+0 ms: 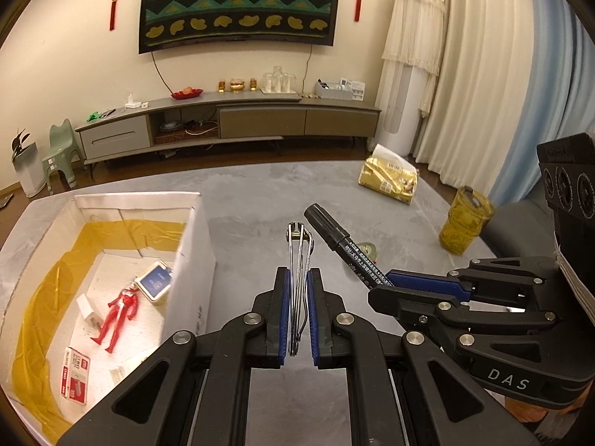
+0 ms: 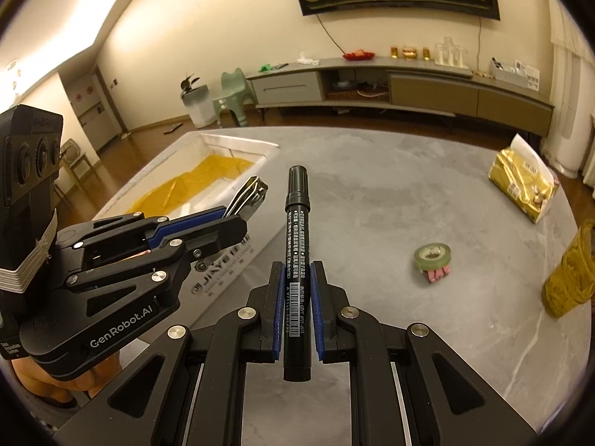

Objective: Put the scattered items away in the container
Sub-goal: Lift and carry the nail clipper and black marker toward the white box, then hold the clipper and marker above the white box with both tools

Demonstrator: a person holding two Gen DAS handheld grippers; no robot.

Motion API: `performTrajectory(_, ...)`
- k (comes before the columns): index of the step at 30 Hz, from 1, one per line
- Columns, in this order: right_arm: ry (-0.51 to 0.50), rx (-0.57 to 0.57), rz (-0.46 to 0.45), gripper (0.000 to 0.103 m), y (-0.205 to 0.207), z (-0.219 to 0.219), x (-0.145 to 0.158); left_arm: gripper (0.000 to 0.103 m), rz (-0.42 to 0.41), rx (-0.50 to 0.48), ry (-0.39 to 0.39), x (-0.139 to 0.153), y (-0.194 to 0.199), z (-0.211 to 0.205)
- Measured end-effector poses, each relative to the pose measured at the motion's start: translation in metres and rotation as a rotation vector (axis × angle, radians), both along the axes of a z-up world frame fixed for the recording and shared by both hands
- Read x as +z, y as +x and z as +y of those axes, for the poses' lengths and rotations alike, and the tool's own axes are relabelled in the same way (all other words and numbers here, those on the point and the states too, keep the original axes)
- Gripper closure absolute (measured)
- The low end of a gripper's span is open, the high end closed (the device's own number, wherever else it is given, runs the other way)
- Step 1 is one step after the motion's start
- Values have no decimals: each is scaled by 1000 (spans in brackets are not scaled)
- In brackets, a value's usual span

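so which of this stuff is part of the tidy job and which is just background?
Job:
- nail clipper in left gripper
- black marker in right gripper
- white box, already holding small items
- tape roll loose on the table

Probably just lying about:
- gold packet
- yellow glass
- TV cabinet

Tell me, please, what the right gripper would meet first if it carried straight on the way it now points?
Probably only the grey table. The right gripper, shut on the black marker, points along a bare stretch, with the white box off to its left and the tape roll to its right. Depth is uncertain.
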State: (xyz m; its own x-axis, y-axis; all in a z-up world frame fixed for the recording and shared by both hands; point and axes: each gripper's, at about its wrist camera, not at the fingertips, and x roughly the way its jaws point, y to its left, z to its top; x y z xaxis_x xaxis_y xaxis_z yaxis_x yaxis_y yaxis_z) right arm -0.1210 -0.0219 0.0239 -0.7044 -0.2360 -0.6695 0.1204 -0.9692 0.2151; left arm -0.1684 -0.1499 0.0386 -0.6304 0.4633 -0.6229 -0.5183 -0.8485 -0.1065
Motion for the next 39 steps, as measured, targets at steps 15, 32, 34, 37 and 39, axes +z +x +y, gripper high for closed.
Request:
performTrajectory(15,44,63,40,89,-8,-55,30,93,6,79,133,22,-7,-74)
performTrajectory(32,23,141,2,89,-38,-104,35,93,-16,186,237,23,-35,-164)
performTrajectory(34,27,148,1,89,-43,-111,35,93,-15,192,238,24,-38,-170)
performTrajectory(37,35,161,-12,89,-49,-120,34,93,-21,201,245,25,-46,-179)
performTrajectory(39,42,166,-19,89,-54,-124,34,93,-25,208,247,24,-52,-183)
